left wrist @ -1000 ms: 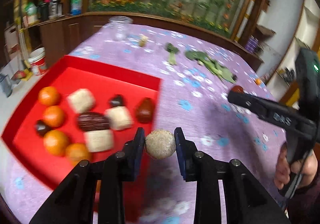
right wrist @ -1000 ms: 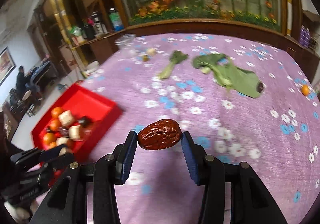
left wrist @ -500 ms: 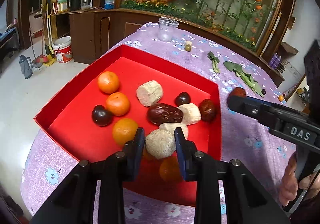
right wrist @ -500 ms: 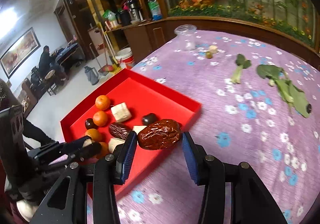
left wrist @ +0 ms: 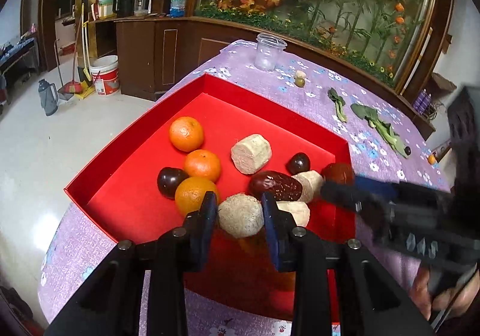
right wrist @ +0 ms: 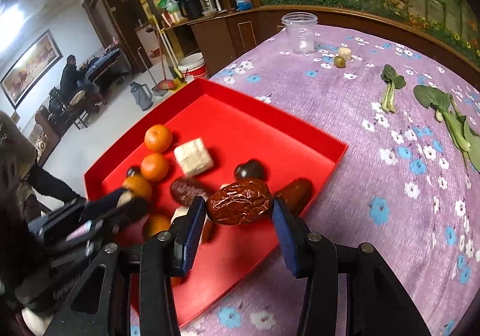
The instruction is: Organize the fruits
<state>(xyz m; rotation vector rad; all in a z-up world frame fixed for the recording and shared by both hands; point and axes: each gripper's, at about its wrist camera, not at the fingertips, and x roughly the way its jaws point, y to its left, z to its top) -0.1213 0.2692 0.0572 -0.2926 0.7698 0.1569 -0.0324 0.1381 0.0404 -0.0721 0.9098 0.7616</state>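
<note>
My left gripper (left wrist: 239,217) is shut on a round beige fruit (left wrist: 240,215) and holds it over the near part of the red tray (left wrist: 261,97). My right gripper (right wrist: 240,210) is shut on a wrinkled red date (right wrist: 240,201) over the tray's (right wrist: 270,123) near right corner. In the tray lie several oranges (left wrist: 186,133), beige chunks (left wrist: 251,153), dark plums (left wrist: 171,181) and dates (left wrist: 276,186). The right gripper shows blurred in the left wrist view (left wrist: 339,190); the left gripper shows blurred in the right wrist view (right wrist: 120,204).
A clear plastic cup (left wrist: 268,52) stands at the table's far end. Near it are a small green fruit (right wrist: 339,61) and a beige piece (right wrist: 345,53). Leafy greens (right wrist: 450,117) lie on the purple flowered cloth to the right. A small orange (left wrist: 431,159) sits far right.
Both grippers have moved left from the open cloth to above the red tray, each still holding its fruit. The right gripper has come in close over the tray's right side.
</note>
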